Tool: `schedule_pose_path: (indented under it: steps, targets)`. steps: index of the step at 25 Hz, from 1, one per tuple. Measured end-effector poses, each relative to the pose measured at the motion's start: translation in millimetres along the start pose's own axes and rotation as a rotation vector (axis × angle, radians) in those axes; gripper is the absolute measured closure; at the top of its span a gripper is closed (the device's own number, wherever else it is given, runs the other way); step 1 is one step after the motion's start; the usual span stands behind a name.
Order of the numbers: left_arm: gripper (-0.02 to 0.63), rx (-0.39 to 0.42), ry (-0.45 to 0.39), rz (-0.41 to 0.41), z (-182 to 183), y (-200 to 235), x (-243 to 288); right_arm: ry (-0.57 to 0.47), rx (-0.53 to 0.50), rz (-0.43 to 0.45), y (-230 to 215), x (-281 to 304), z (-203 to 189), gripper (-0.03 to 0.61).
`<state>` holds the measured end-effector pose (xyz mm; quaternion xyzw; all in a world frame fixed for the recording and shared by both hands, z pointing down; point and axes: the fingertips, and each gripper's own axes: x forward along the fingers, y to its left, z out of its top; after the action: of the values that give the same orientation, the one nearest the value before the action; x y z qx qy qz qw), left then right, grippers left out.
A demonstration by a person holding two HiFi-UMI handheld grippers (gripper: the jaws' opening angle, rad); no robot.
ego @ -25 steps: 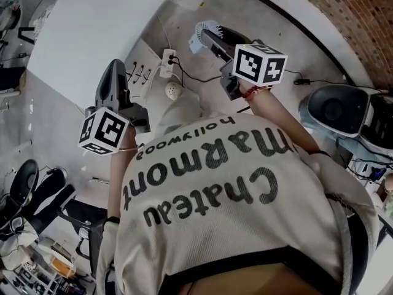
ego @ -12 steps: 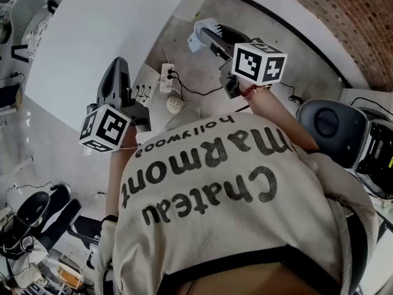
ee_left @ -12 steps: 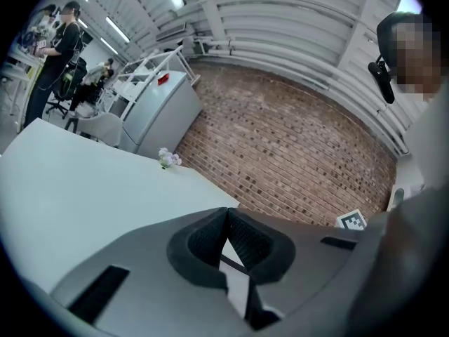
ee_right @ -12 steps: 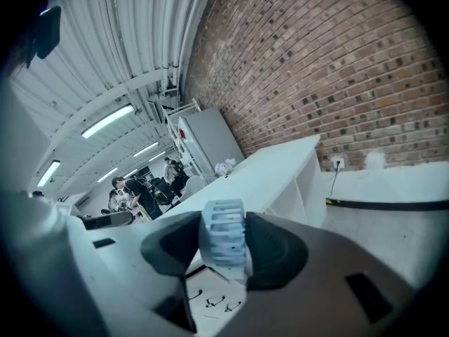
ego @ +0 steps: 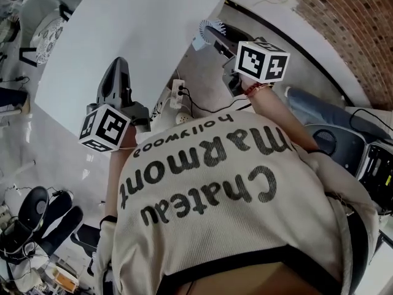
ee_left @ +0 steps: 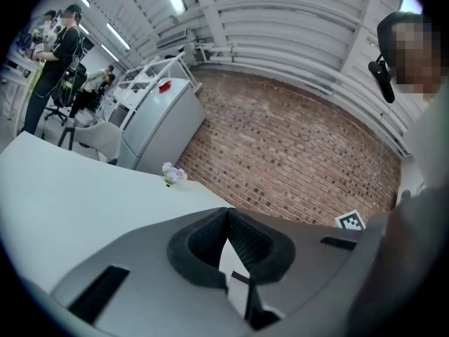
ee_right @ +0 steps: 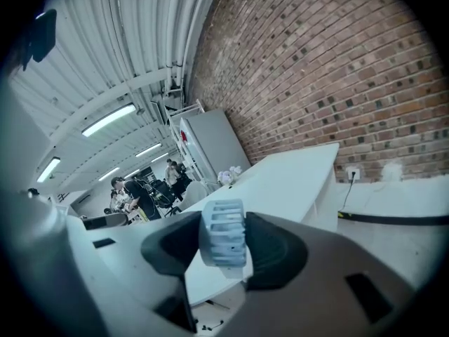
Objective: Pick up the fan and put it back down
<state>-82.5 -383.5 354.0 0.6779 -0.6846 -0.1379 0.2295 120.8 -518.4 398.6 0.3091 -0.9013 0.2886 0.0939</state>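
Beside white table, right tool clamps ribbed fan (pale plastic), left tool closed.

The head camera is looking steeply down past the person's sweater onto the left gripper, the right gripper and the white table. Each gripper camera is sitting close behind its own jaws and facing almost level across that table. All three views are sharing the table and the brick wall.
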Motion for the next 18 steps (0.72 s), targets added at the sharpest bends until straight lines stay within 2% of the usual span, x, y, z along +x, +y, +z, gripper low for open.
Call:
schedule_pose_path:
  steps: [8,14,18]
  targets:
    - [0.612,-0.038,-0.056,0.093,38.4,71.8,-11.3,0.02,-0.035,-0.02,14.9,68.3,23.0,0.387]
    - [0.612,-0.033,-0.013,0.174,33.4,116.5,-11.6,0.058,-0.056,-0.029,19.0,120.4,31.8,0.388]
    - [0.612,-0.078,-0.006,0.171,31.6,133.2,-6.5,0.068,-0.057,-0.042,18.0,147.9,38.0,0.388]
